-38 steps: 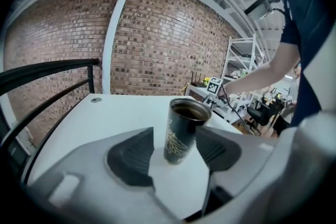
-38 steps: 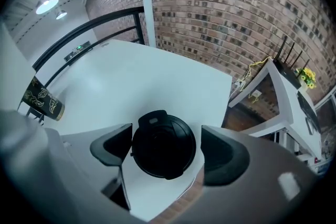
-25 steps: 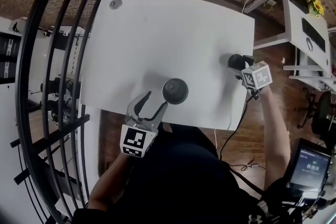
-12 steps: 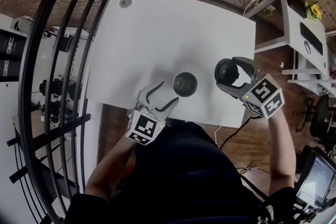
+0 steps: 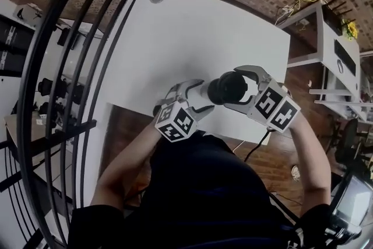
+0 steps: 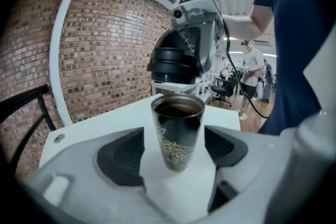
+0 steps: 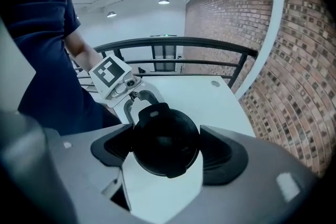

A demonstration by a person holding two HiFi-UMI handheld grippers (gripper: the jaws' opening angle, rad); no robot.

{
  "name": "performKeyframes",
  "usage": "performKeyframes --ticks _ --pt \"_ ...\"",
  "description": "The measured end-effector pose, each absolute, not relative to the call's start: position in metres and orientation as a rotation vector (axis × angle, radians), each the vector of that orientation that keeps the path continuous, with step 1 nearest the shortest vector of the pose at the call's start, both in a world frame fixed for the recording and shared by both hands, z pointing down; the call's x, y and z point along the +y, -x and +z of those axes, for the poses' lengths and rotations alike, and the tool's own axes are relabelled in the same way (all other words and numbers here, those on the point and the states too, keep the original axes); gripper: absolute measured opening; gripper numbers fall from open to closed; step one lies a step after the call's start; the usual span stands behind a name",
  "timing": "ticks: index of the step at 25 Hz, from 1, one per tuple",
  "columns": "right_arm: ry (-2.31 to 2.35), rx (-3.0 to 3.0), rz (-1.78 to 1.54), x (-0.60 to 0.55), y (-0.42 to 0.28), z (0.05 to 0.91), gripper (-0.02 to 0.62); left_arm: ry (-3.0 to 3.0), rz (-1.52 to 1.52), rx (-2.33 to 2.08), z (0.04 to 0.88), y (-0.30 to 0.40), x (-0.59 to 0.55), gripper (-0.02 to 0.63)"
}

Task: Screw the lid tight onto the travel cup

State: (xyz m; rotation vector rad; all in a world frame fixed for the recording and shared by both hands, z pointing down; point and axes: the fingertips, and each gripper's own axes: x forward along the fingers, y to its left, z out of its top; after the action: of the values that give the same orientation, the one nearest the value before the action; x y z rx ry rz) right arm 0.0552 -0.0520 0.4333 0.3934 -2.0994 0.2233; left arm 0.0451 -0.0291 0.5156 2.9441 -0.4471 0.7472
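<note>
Cup (image 6: 177,134): stands upright on the table (image 5: 192,32), long axis vertical, mouth open; the table's near edge is close by on the person's side.
Left gripper (image 5: 196,100): straddles the cup low on its body; its jaws are opening, and a gap shows between each pad and the cup wall, so the cup is not clamped.
Lid (image 7: 165,141): off the cup, in the air above its mouth and a little to the right; it does not touch the cup, and its underside faces down.
Right gripper (image 5: 233,88): pinches the lid by its rim, pads pressed on either side.
Key relation: the cup mouth lies below the right gripper and slightly toward the left one, so the lid has to come down along the cup's vertical axis.
Nearer hand: right for the lid, left for the cup.
Step, as judged: lid roughly lined up above the cup, not seated, no thread engaged.
Risk: with the cup unclamped, turning the lid would likely spin the cup too.
</note>
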Motion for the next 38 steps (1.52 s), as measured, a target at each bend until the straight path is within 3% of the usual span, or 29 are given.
performKeyframes --ticks 25,30,38 --pt "0.162 -1.769 -0.159 -0.033 -0.044 0.455 0.413 -3.067 0.848 -0.202 0.518 -0.077 -0.033 0.388" --pt "0.165 -1.738 -0.058 -0.032 -0.046 0.458 0.367 -3.060 0.864 -0.220 0.516 -0.080 -0.034 0.387" --pt "-0.472 -1.750 0.454 -0.040 -0.048 0.462 0.367 -2.937 0.772 -0.513 0.519 -0.079 -0.034 0.383"
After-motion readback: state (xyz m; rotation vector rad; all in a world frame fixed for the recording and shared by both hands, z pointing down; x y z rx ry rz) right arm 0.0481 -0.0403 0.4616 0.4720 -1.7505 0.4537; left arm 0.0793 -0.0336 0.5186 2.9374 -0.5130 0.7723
